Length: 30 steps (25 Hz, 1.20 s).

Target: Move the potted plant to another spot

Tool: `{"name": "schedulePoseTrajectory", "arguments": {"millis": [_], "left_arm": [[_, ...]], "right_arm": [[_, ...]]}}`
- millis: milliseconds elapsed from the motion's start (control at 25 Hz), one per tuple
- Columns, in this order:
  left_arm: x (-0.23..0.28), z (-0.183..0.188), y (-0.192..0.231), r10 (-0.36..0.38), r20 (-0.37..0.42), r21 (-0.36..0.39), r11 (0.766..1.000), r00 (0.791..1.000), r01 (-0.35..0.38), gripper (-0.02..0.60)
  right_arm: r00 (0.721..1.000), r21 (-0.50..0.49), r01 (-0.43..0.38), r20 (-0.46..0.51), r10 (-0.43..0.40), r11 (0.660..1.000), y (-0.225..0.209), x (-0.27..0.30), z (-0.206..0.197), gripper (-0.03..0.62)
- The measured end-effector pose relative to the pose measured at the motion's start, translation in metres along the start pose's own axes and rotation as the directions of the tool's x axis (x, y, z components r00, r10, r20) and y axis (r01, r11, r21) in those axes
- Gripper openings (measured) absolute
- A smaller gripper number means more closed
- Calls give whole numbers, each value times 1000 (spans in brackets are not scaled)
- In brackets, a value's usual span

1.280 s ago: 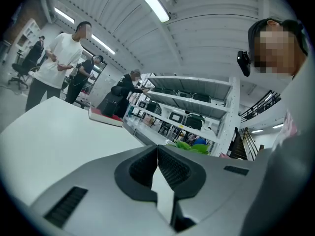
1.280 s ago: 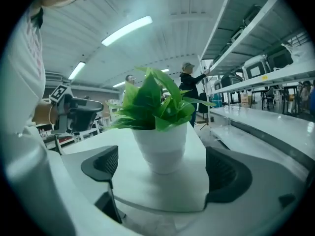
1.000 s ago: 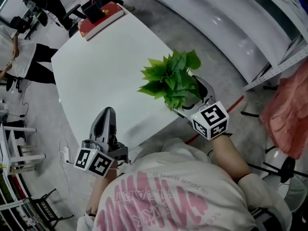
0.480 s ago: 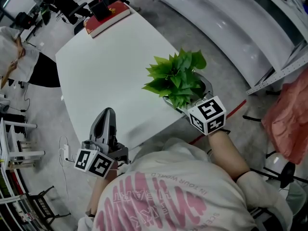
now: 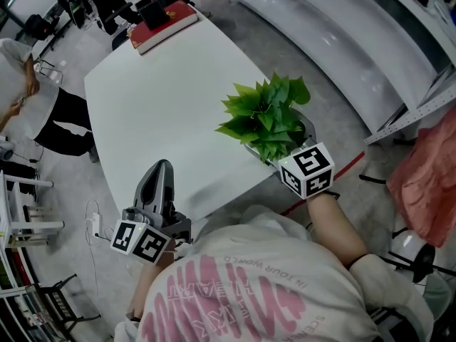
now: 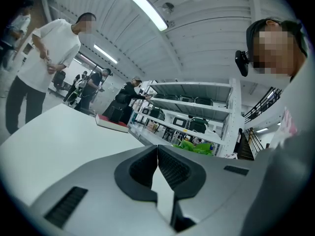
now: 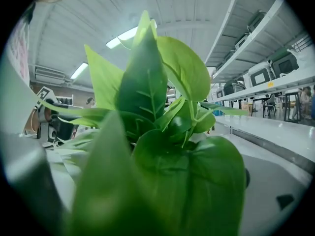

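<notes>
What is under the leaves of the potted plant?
Grey fingers of the right gripper show beside the potted plant, at the table edge. The leaves hide the pot itself.

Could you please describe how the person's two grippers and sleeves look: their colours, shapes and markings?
Both grippers have smooth grey bodies. The left gripper has tapering jaws lined with dark ribbed pads. The right gripper shows the same grey shell. Each carries a white cube with black square markers. The person wears a white shirt with pink print.
</notes>
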<state>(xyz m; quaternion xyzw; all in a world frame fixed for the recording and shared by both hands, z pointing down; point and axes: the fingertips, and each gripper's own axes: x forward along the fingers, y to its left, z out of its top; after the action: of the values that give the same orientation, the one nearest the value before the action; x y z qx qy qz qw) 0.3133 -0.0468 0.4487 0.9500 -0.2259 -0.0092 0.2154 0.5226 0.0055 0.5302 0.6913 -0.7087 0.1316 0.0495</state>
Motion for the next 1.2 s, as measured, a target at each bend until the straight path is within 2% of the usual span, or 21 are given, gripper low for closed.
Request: {"name": "schedulePoseTrajectory", "arguments": {"millis": [640,1200], "left_arm": [[-12,6,7,19,13,-27,999,1000,-18,25],[-24,50,12,72,13,-64,995,997,-71,25]], "right_arm": [[999,30,26,-40,-24,999,0,6,-4,540],[992,94,66,-111,-55,993,8,-3,0,526]]}}
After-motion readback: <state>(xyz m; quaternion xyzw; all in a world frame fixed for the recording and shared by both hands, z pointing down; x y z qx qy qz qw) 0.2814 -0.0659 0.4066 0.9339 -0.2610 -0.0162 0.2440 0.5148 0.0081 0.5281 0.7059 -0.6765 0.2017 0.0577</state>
